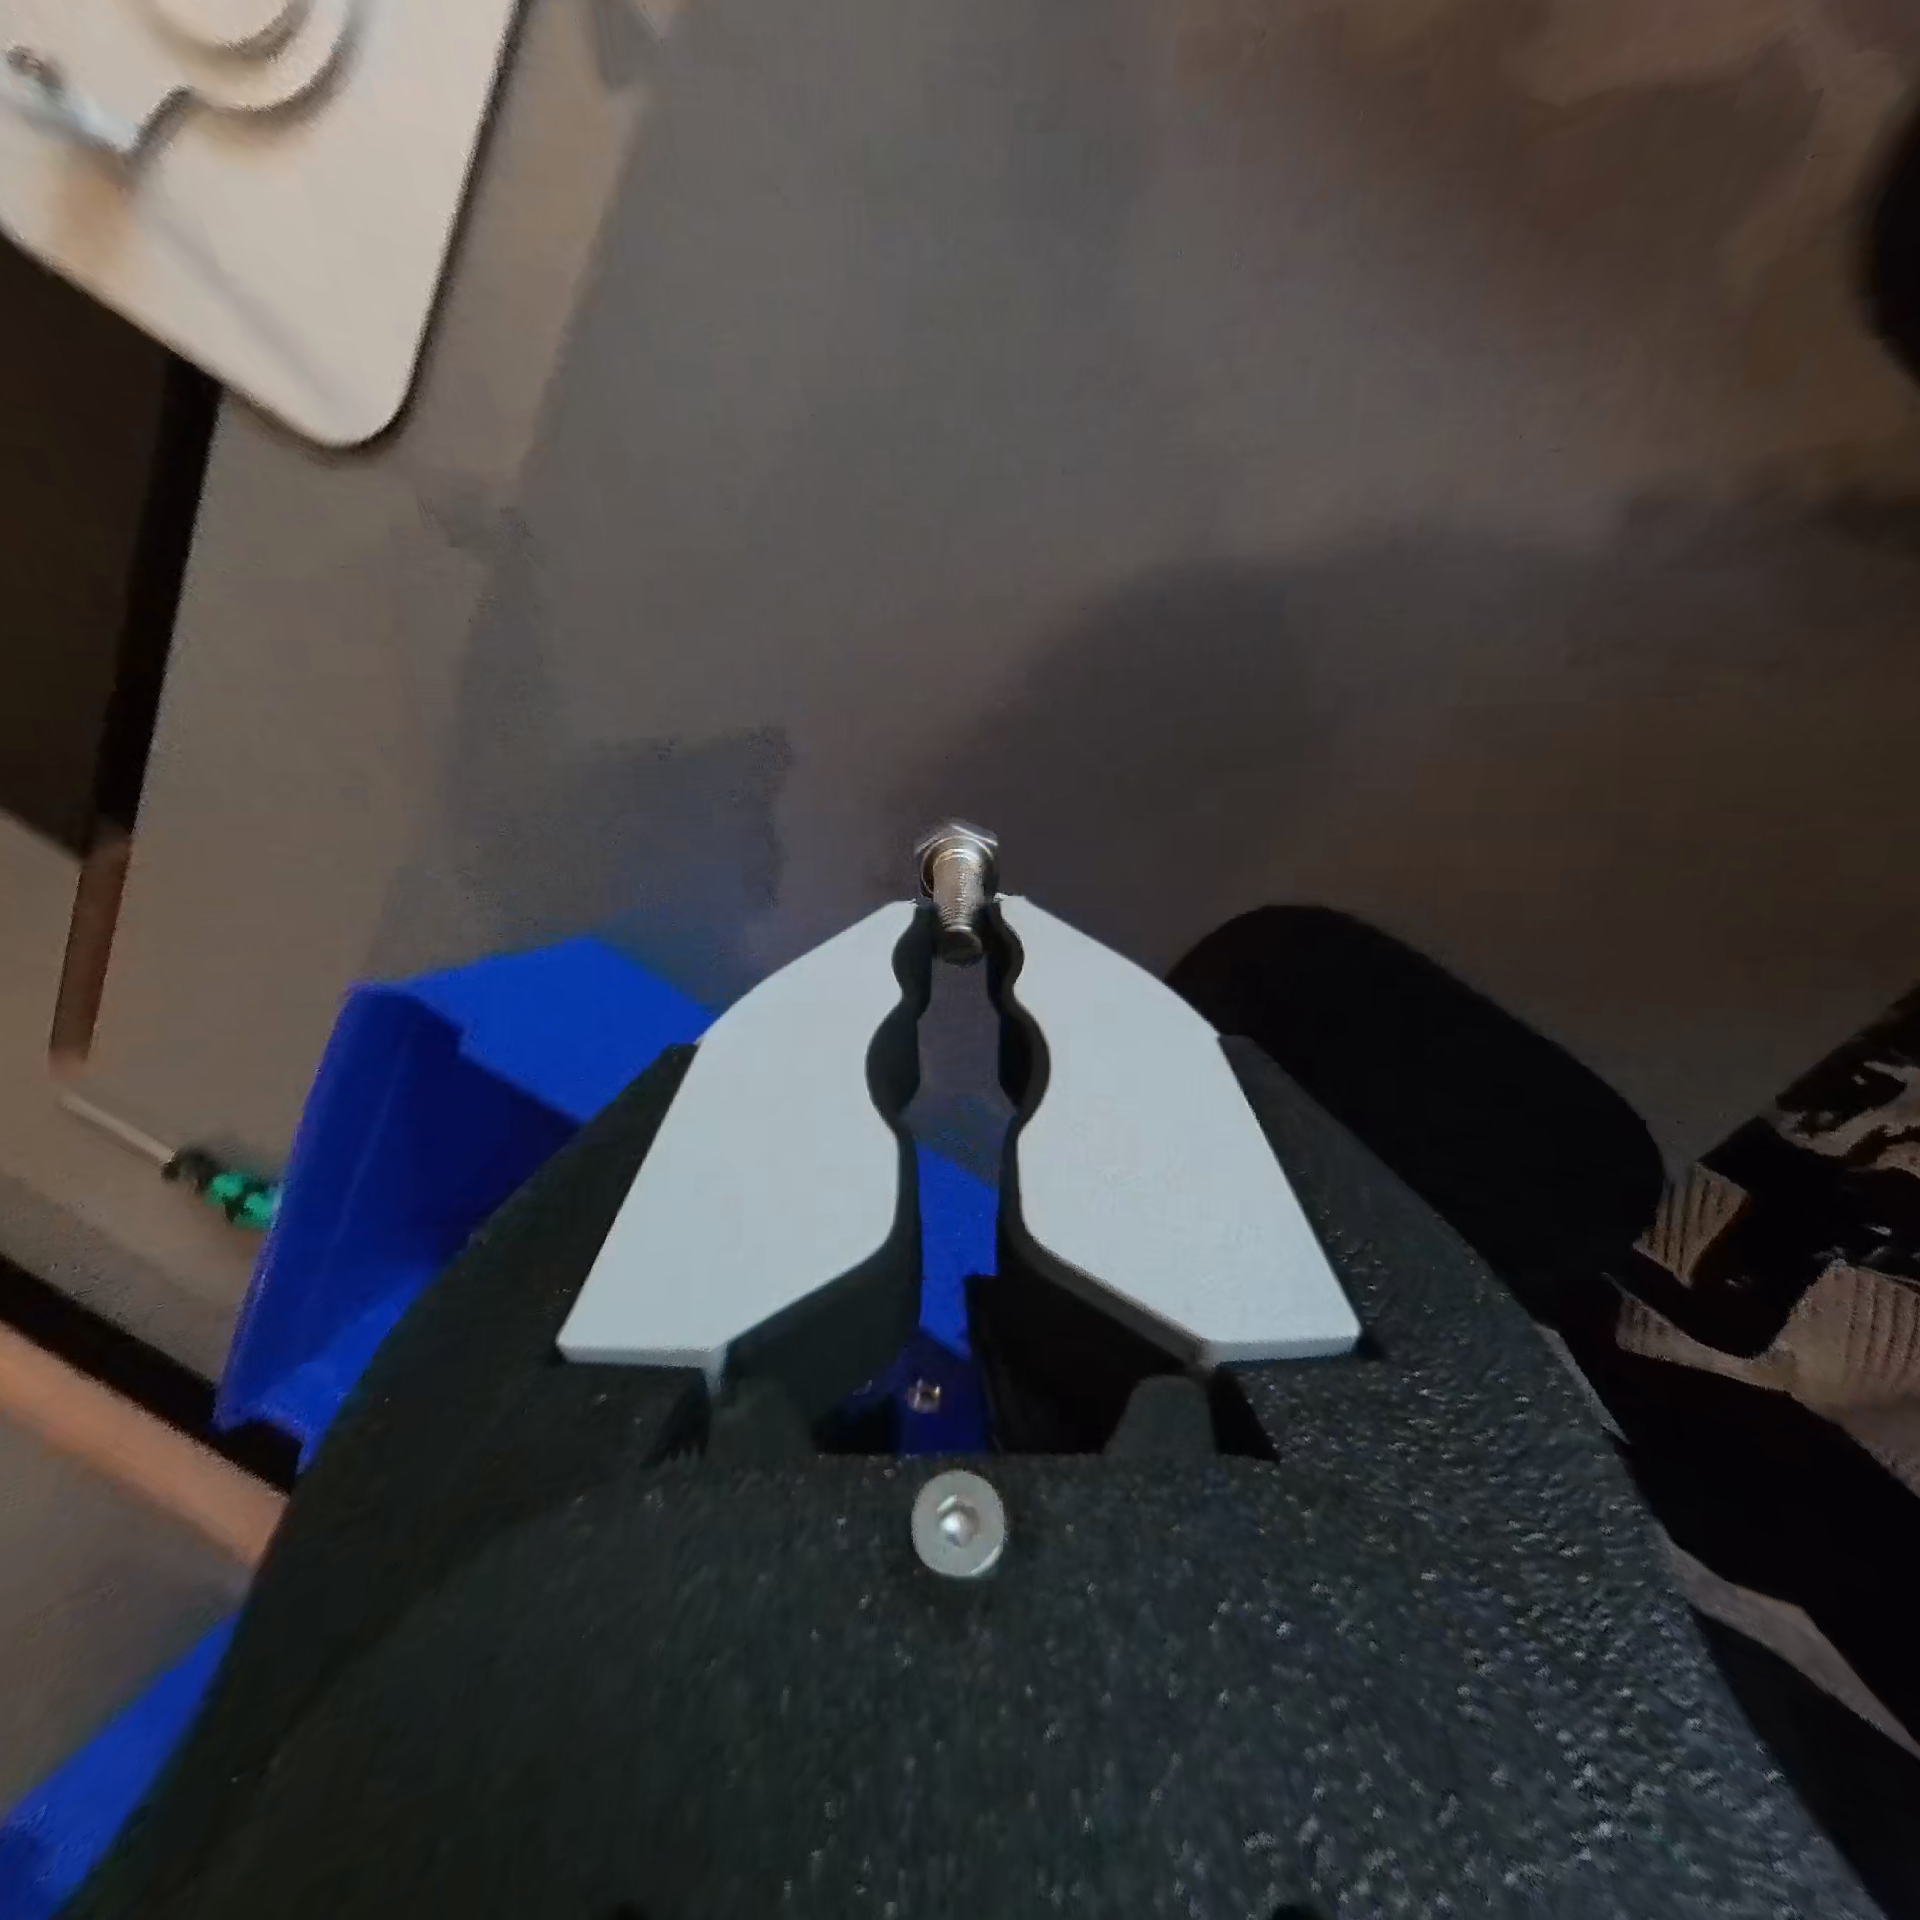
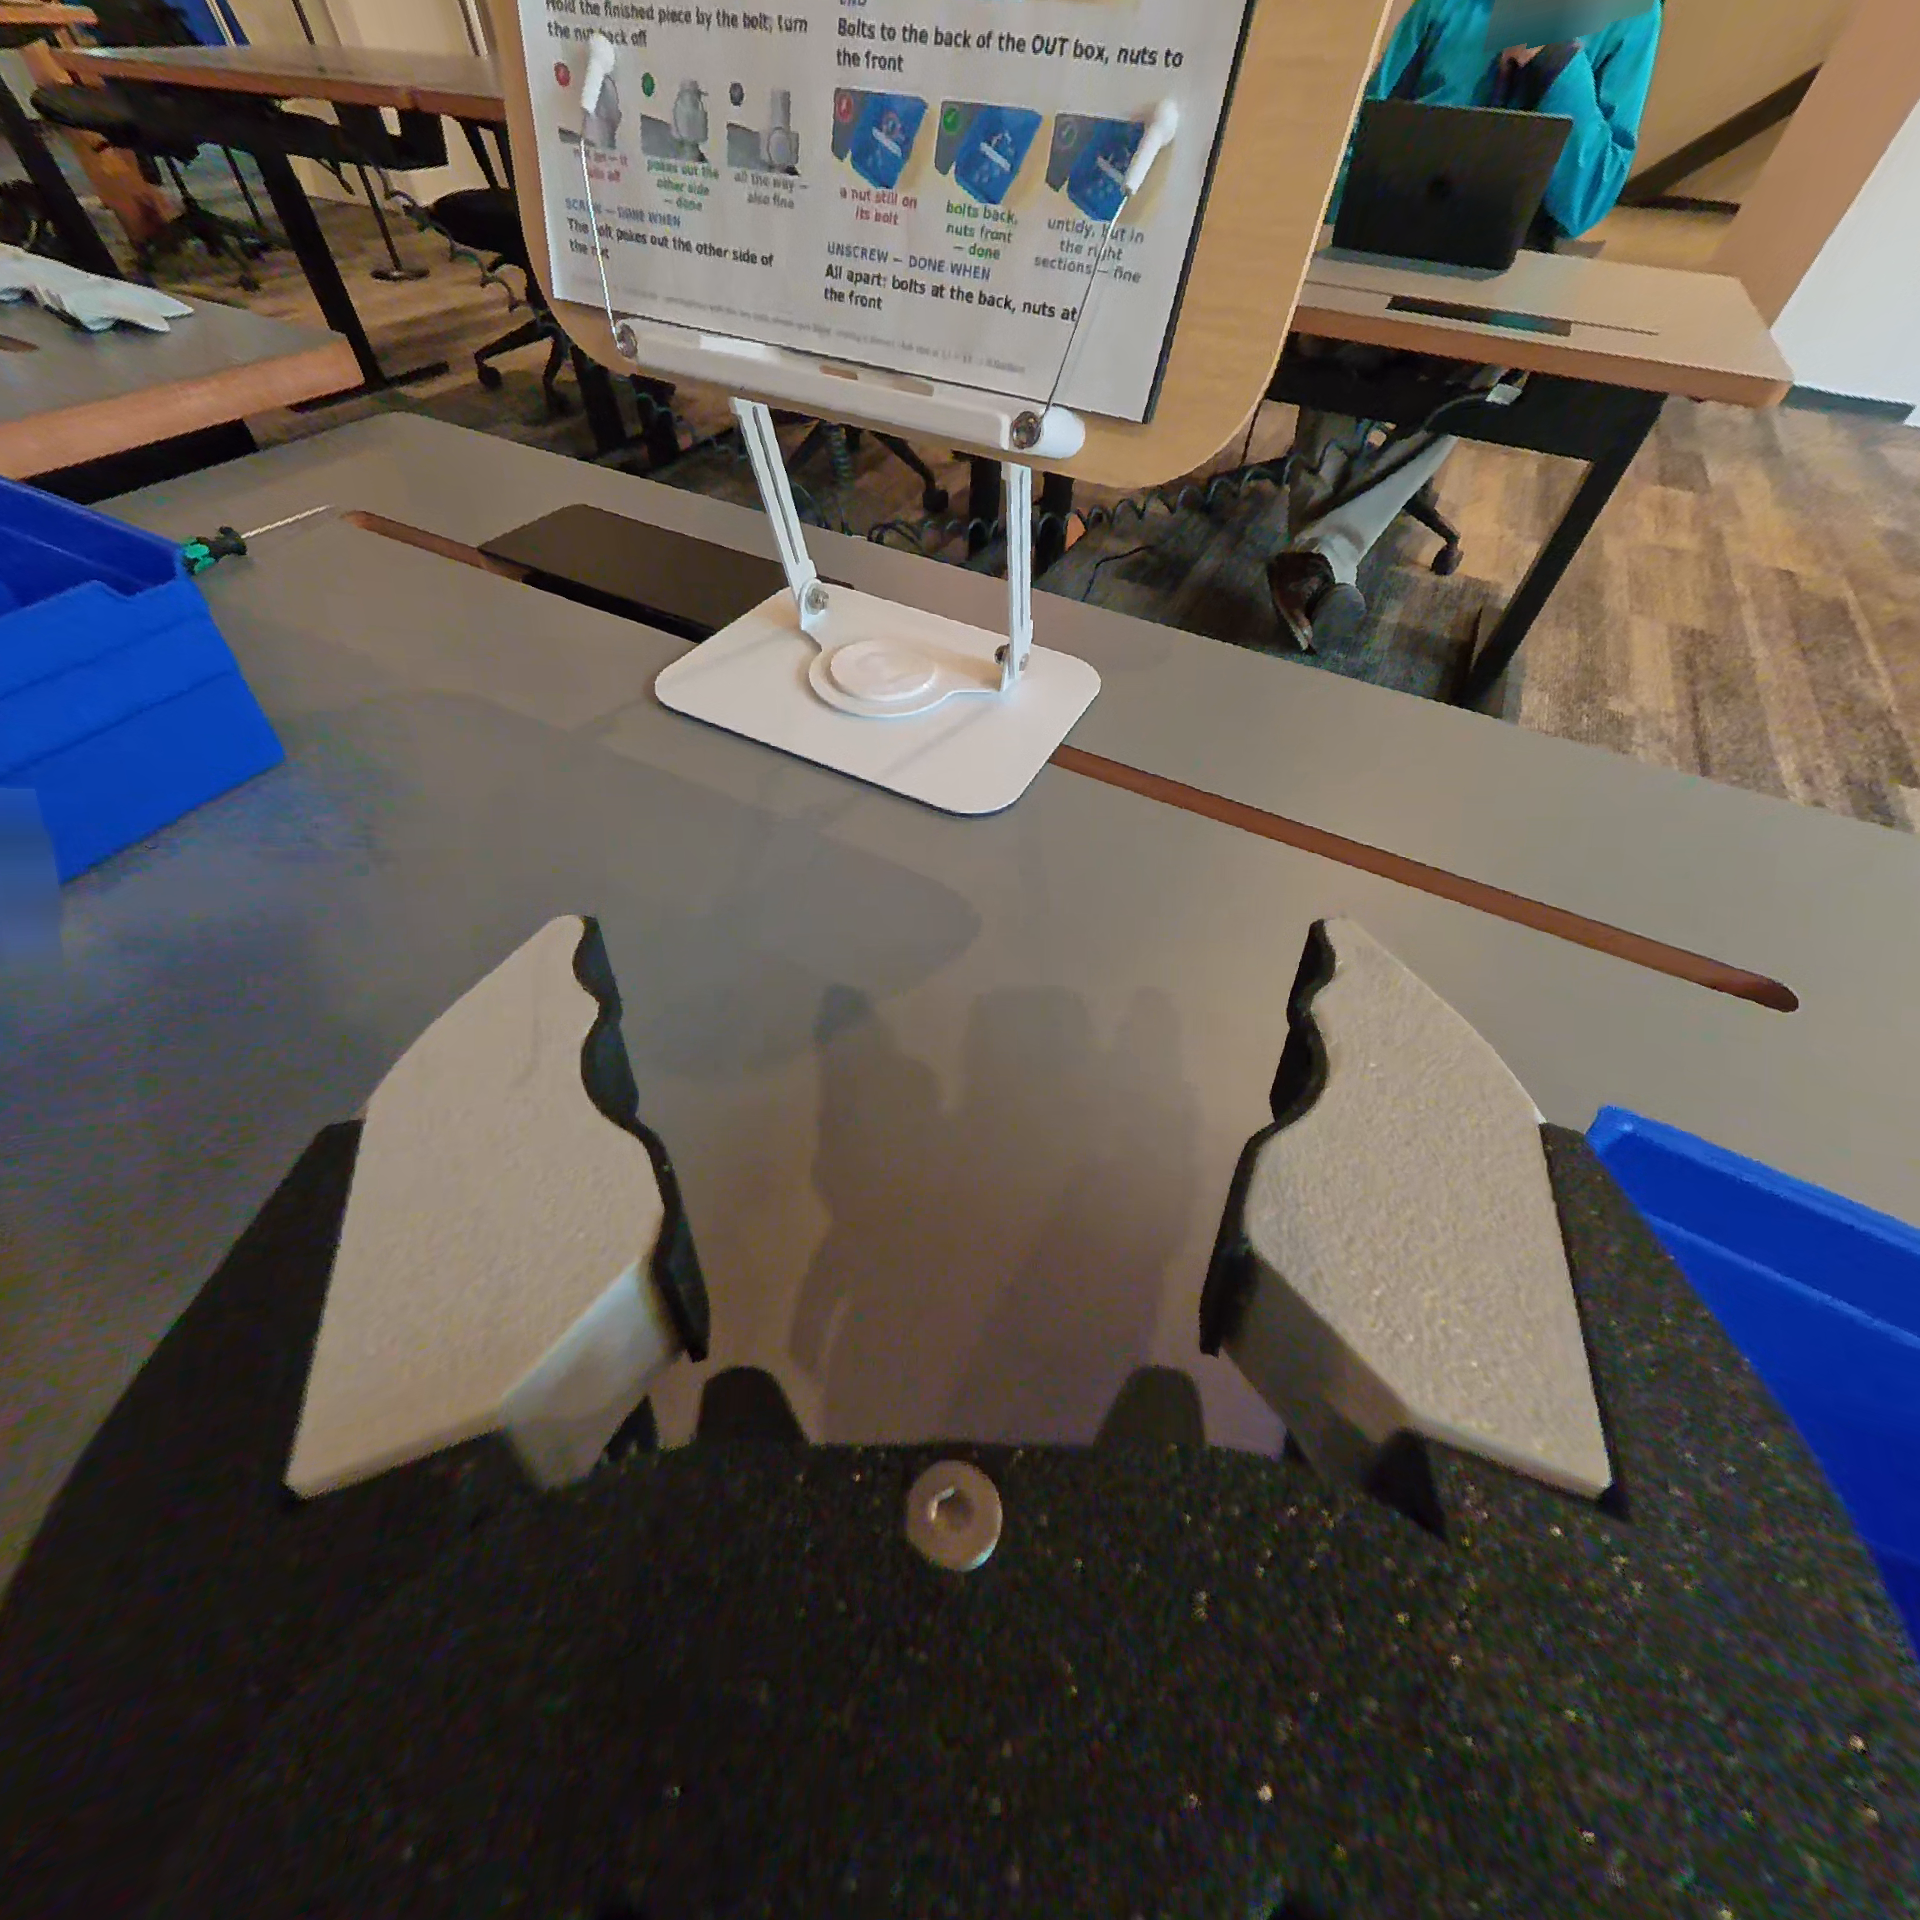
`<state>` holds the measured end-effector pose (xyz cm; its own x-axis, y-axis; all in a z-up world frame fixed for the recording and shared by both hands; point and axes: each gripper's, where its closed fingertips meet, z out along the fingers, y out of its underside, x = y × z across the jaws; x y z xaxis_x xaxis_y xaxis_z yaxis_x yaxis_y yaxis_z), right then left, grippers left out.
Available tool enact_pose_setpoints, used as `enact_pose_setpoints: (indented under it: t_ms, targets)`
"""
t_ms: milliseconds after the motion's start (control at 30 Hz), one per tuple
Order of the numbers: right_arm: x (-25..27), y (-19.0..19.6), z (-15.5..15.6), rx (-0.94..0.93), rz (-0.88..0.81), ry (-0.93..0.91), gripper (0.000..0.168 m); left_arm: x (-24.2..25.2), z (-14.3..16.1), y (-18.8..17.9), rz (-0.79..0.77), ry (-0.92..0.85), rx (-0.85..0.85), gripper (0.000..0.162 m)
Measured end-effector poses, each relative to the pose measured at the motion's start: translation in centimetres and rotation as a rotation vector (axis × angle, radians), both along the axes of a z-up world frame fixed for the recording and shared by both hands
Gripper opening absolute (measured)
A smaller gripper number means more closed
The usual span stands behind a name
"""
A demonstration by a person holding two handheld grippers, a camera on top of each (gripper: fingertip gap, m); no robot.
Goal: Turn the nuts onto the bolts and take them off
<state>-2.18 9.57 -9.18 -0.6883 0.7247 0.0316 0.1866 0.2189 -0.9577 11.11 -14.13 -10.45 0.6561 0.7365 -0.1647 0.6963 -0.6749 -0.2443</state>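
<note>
The bolt [image 1: 958,902] sits pinched at the very tips of my left gripper [image 1: 956,914], its threaded shank pointing back toward the camera and its far end sticking out past the fingers. A nut [image 1: 954,837] rides on that far end, just beyond the fingertips; I cannot tell how far it is threaded on. The jaws are drawn in narrow, closed on the shank, with only the wavy slot showing between the grey pads [image 1: 790,1143]. Below and to the left of this gripper lies a blue bin [image 1: 416,1122], and farther left a green-handled screwdriver [image 1: 223,1242] rests on the grey table [image 1: 1143,468]. The white stand base [image 1: 239,208] shows blurred at the upper left. A dark rounded shape to the right of the fingers is too blurred for me to name.

My right gripper [image 2: 956,1049] is spread wide and holds nothing; between its fingers I see only bare tabletop. Straight ahead of it stands the white stand, carrying an instruction sheet [image 2: 883,177]. A blue bin [image 2: 114,675] lies off to its left, with the screwdriver just beyond, and another blue bin [image 2: 1787,1278] lies close beside its right finger. Past the table a person [image 2: 1538,125] sits at a laptop [image 2: 1444,182].
</note>
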Motion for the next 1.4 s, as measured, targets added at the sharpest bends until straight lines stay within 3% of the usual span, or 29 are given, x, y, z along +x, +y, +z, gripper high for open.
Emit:
enact_pose_setpoints:
  t_ms: [300,600,1167,1333,1400]
  targets:
    - [0.1,0.0,-0.2,0.010,0.004,-0.001,0.121,2.7,-6.5,8.8,-0.203,-0.088,-0.014,0.010]
    - [0.2,-0.1,-0.3,0.021,0.007,0.006,0.120,4.0,-11.0,10.9,-0.255,-0.191,-0.055,0.010]
    - [0.3,-0.3,-0.3,0.023,0.012,0.003,0.121,4.1,-12.3,10.4,-0.251,-0.217,-0.082,0.011]
    - [0.2,-0.2,-0.4,0.025,0.008,0.002,0.121,4.0,-11.8,10.5,-0.247,-0.209,-0.071,0.025]
    - [0.2,-0.1,-0.4,0.025,0.007,0.002,0.120,4.0,-11.5,10.3,-0.244,-0.198,-0.072,0.042]
